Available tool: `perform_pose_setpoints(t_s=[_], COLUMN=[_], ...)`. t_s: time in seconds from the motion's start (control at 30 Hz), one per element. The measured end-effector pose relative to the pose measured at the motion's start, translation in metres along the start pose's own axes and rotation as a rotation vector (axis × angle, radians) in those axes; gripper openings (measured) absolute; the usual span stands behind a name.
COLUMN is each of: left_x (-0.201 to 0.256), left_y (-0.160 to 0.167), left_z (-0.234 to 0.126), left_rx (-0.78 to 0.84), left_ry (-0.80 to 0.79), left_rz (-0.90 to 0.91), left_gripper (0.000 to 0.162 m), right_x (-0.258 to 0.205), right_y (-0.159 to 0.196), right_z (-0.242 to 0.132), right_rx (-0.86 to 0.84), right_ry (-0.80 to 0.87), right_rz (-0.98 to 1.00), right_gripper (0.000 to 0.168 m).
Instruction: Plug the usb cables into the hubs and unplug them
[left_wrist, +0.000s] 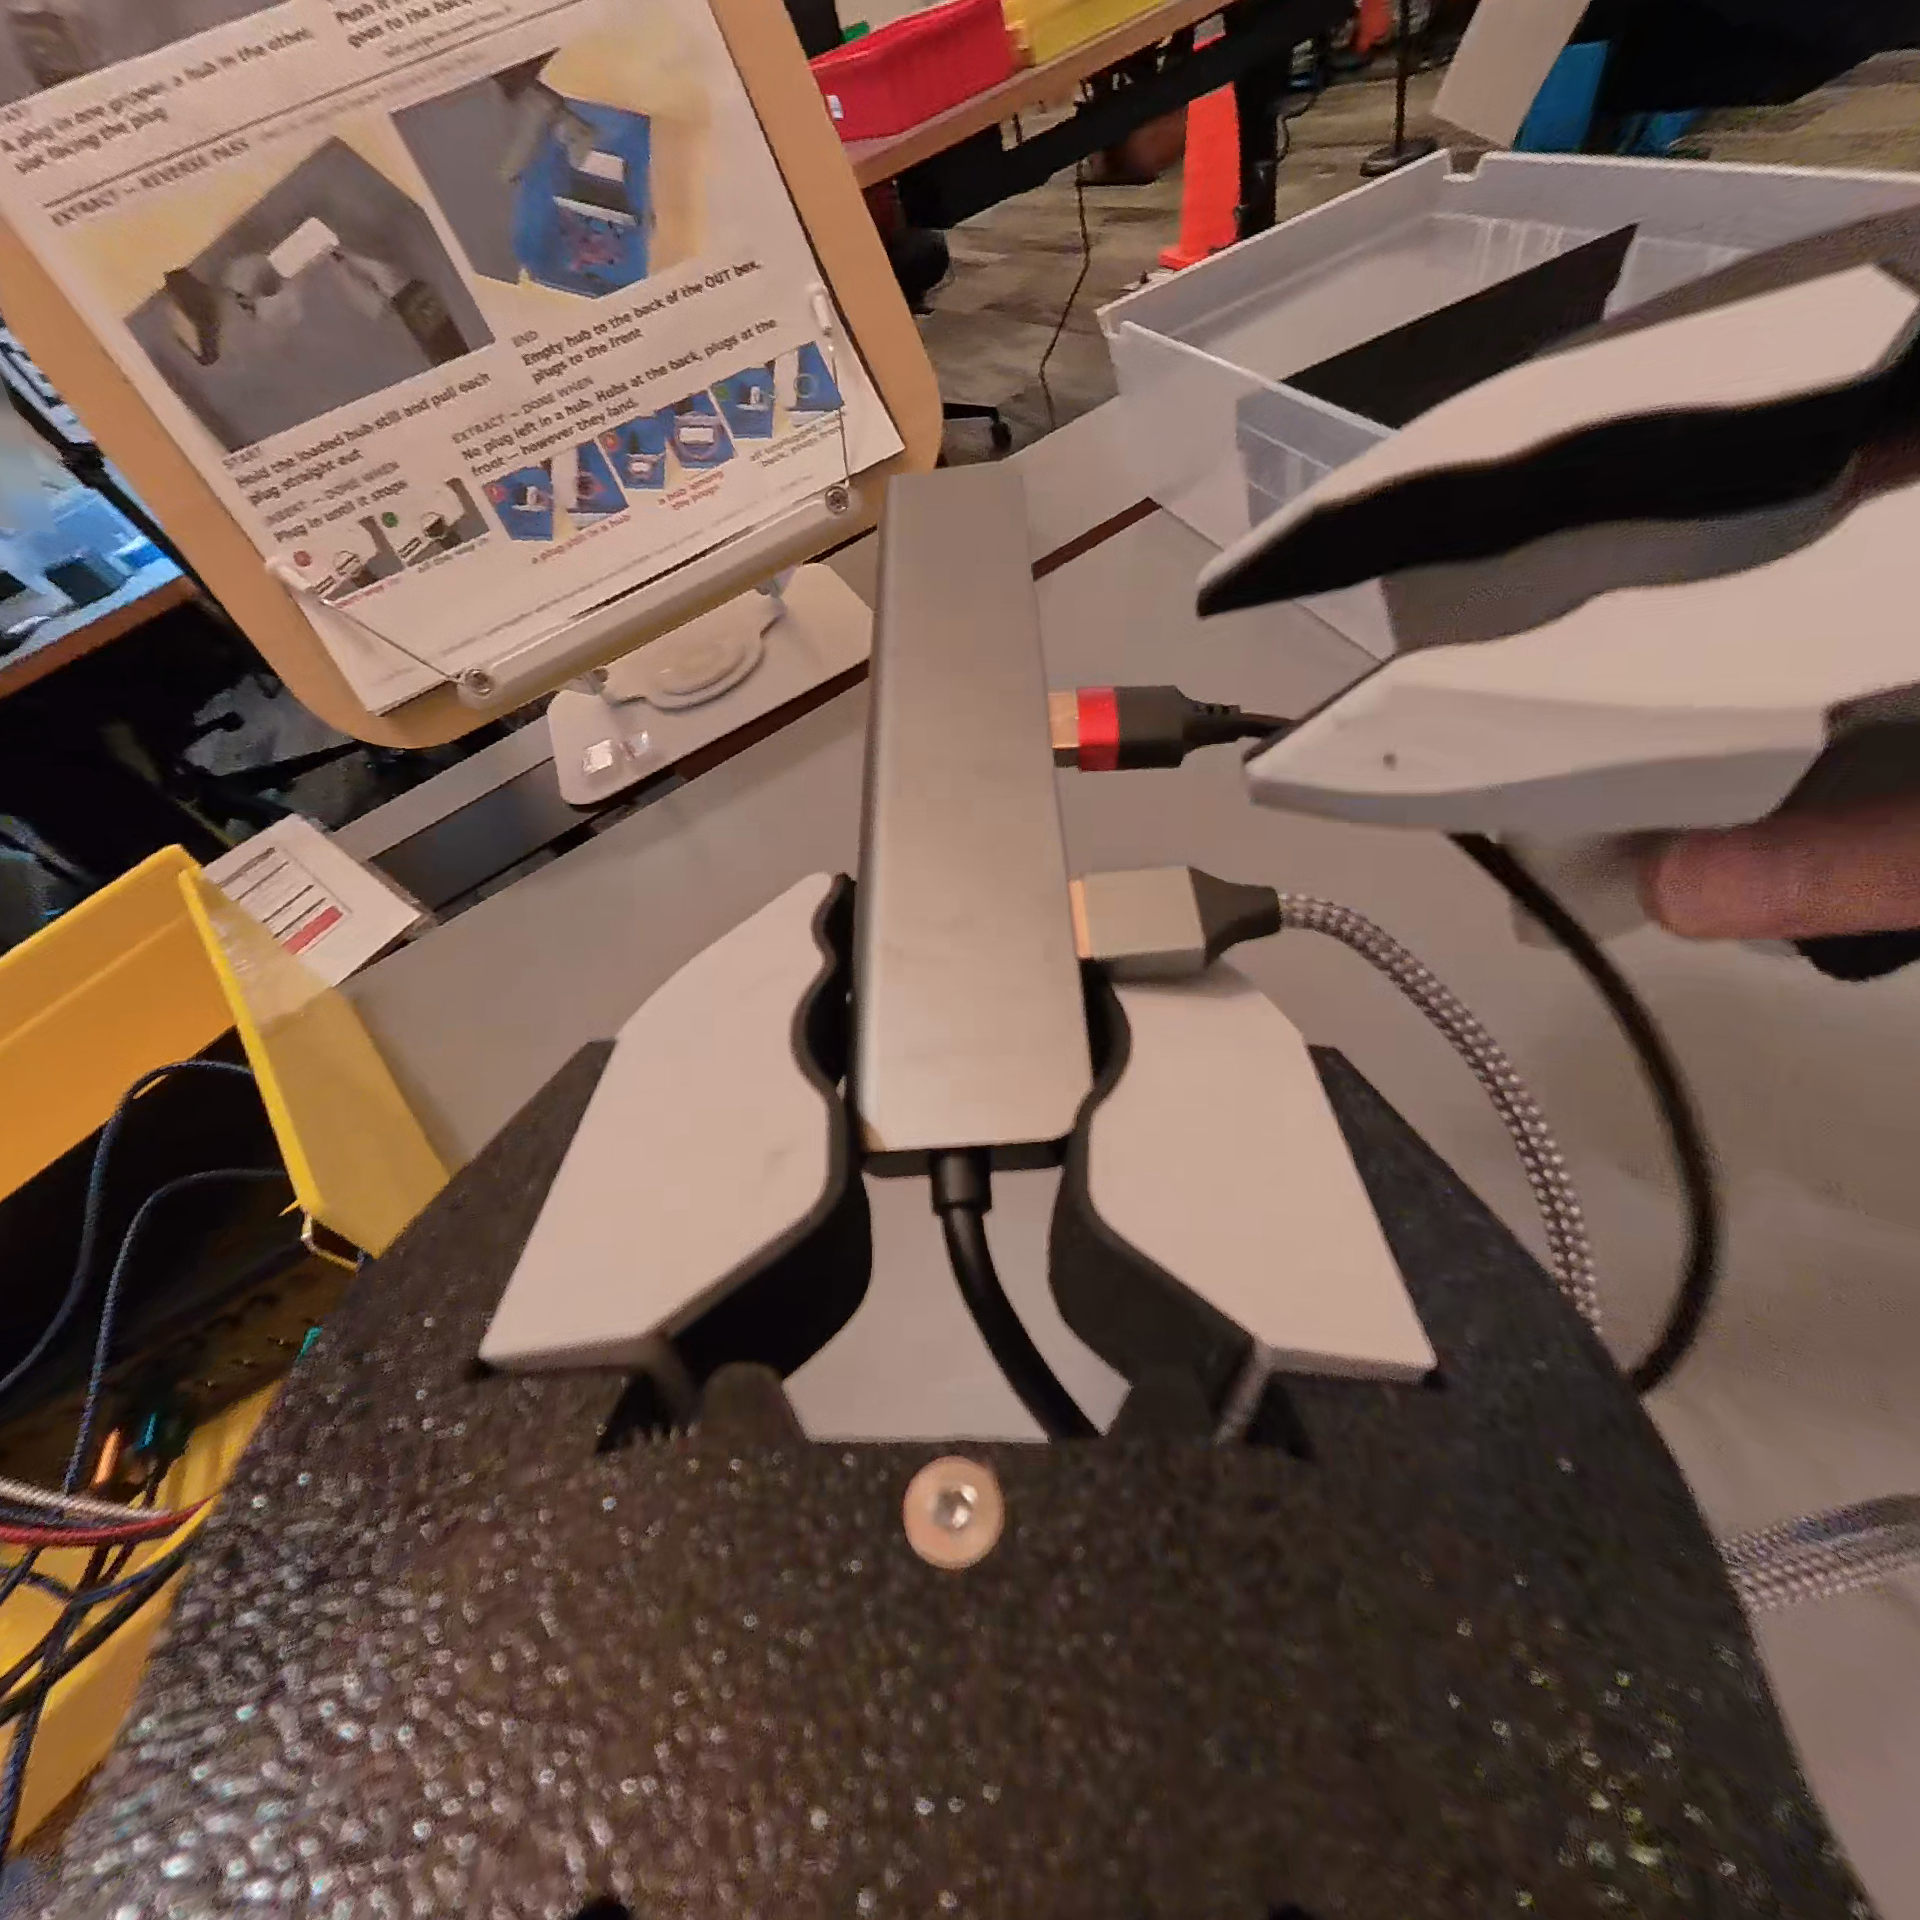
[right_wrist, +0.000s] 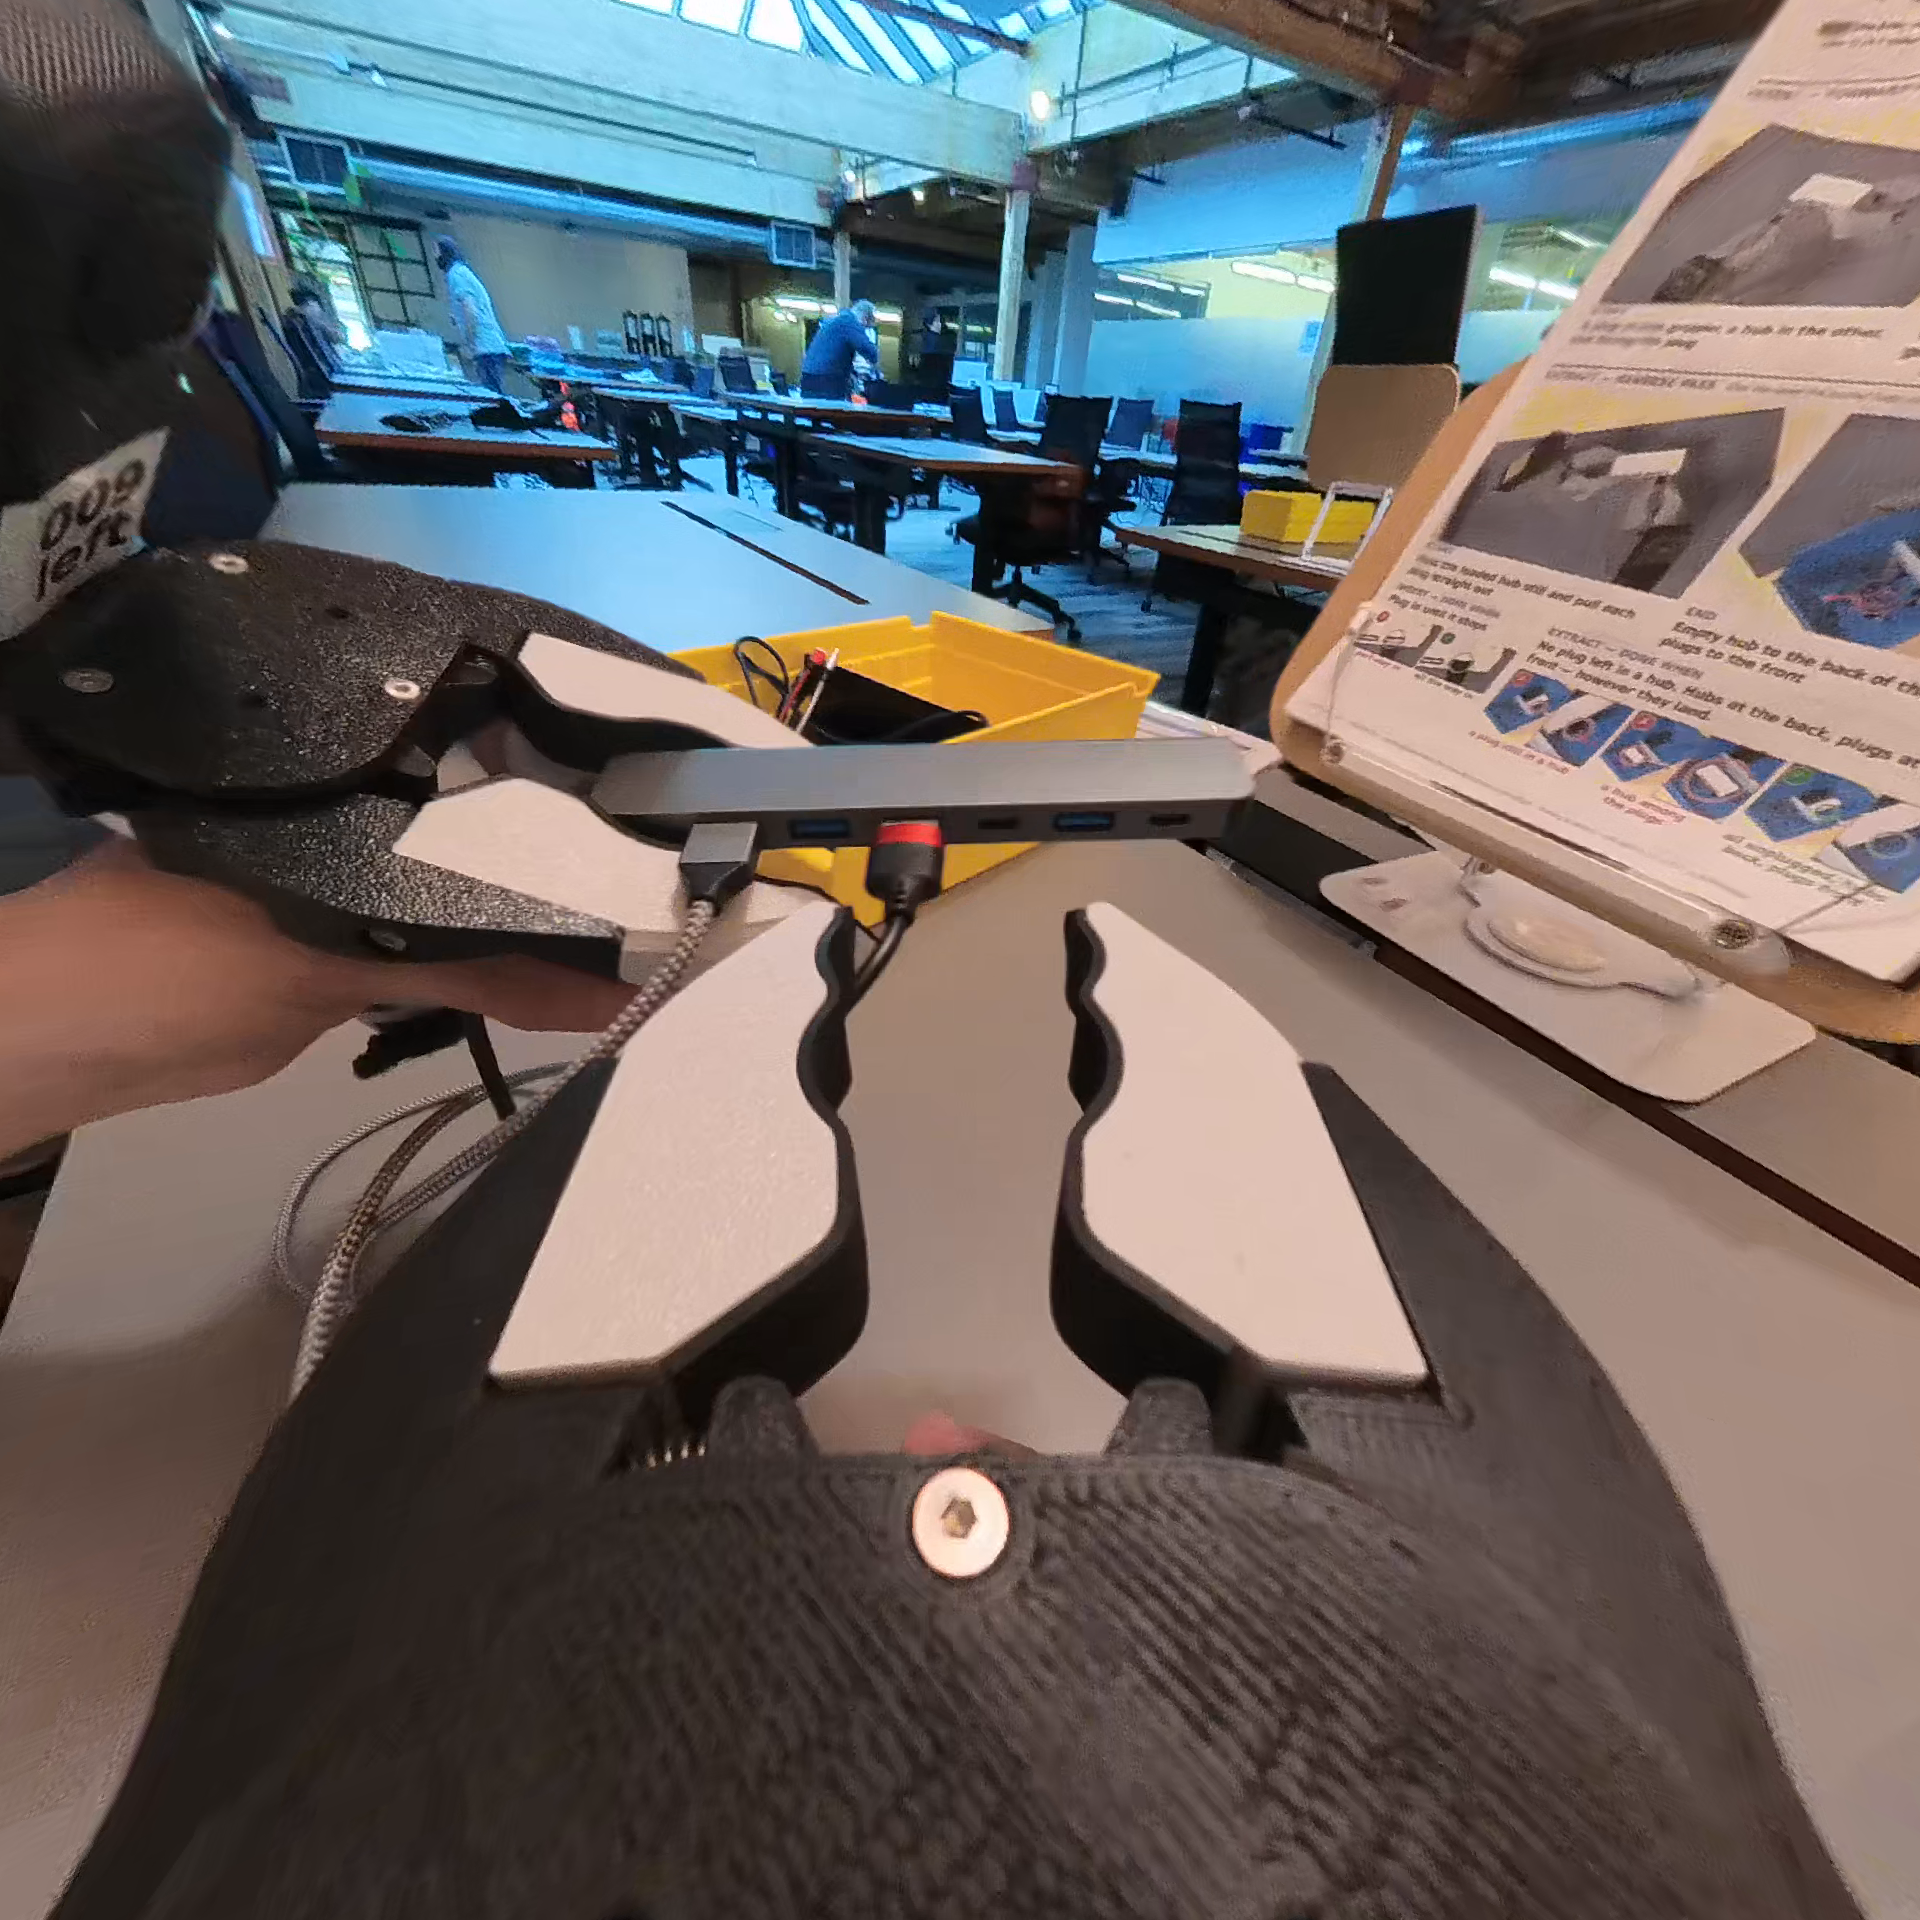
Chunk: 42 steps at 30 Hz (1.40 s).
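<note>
The left gripper (left_wrist: 961, 997) has its fingers clenched on a long grey USB hub (left_wrist: 961, 790), holding it up above the grey worktop (left_wrist: 644, 935). The hub's own black cord (left_wrist: 982, 1278) runs back between the fingers. Two plugs sit in the side of the hub: a black plug with a red band (right_wrist: 906, 844) and, nearer the left gripper, a grey plug (right_wrist: 717, 854) on a braided silver cable (left_wrist: 1496, 1060). The other ports in that side look bare. The right gripper (right_wrist: 961, 935) is just beside the red-banded plug, with its fingers released and spread apart, holding nothing. The black cable from that plug hangs down by the tip of one right finger. A yellow bin (right_wrist: 997, 675) with wires in it sits behind the hub. A paper sheet with pictures (left_wrist: 436, 312) leans on a stand on the worktop. A clear plastic bin (left_wrist: 1351, 343) sits farther back.
</note>
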<state>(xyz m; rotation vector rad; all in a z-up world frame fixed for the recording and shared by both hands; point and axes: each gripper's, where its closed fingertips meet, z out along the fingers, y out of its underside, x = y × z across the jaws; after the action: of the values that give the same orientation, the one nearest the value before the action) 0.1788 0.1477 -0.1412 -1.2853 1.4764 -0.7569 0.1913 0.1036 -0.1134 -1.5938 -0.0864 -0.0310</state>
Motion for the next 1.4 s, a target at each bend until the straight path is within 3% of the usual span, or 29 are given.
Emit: perform_pose_setpoints(t_s=[0.17, 0.87, 0.97, 1.17, 1.4], left_x=[0.000, -0.001, 0.006, 0.012, 0.012], left_y=[0.002, 0.000, -0.005, -0.009, -0.008], left_z=[-0.003, -0.004, -0.005, -0.004, -0.002], left_rx=[0.012, 0.009, 0.037, 0.058, 0.060], left_ry=[-0.027, -0.145, -0.116, -0.082, -0.044], left_rz=[-0.020, 0.111, 0.088, 0.051, -0.020], left_gripper=[0.039, 0.039, 0.039, 0.038, 0.038], right_x=[-0.010, -0.016, -0.005, -0.010, -0.009], right_y=[-0.002, -0.016, -0.001, -0.002, -0.008], right_z=[0.006, 0.005, 0.007, 0.009, 0.007], right_rx=[0.060, 0.090, 0.027, 0.078, 0.146], right_ry=[-0.011, 0.019, 0.065, 0.034, 0.035], right_rz=[0.056, 0.056, 0.040, 0.035, 0.023], right_gripper=[0.027, 0.035, 0.035, 0.016, 0.016])
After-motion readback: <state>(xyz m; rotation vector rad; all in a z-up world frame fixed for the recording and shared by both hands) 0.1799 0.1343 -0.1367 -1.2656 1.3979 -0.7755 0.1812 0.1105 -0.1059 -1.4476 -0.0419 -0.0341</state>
